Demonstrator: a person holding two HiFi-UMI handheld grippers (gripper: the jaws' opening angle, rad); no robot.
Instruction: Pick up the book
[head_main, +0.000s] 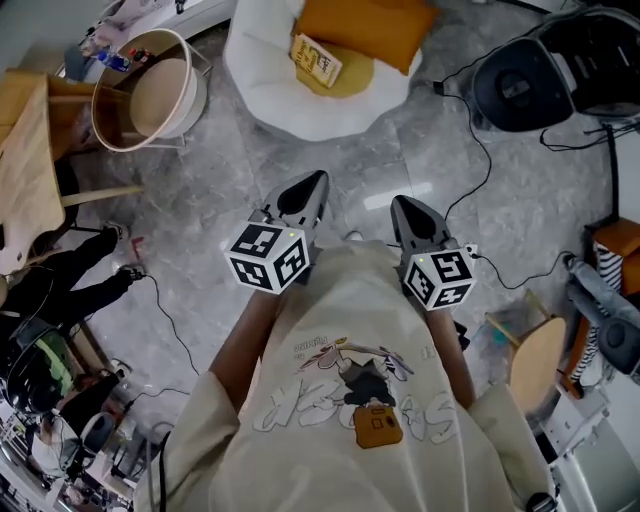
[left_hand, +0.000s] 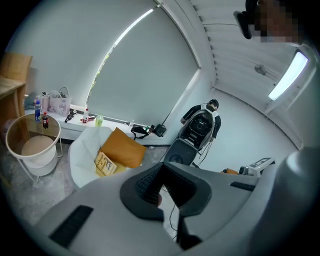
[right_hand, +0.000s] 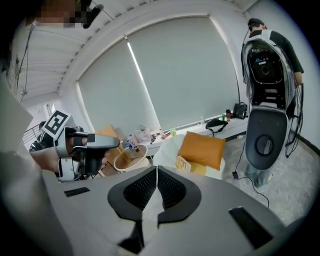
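The yellow book (head_main: 318, 60) lies on a white padded chair (head_main: 270, 85), against an orange cushion (head_main: 365, 28). It also shows in the left gripper view as the book (left_hand: 105, 162) and in the right gripper view as the book (right_hand: 183, 163), far ahead of both grippers. My left gripper (head_main: 308, 188) hovers over the grey floor well short of the chair. Its jaws stand slightly apart with nothing between them (left_hand: 162, 172). My right gripper (head_main: 403, 206) hangs beside it, shut and empty (right_hand: 156, 172).
A round white-rimmed side table (head_main: 150, 90) stands left of the chair, next to a wooden table (head_main: 25, 170). A black and grey machine (head_main: 530, 85) stands at the right, with cables (head_main: 480, 170) trailing over the floor. Clutter lines both lower corners.
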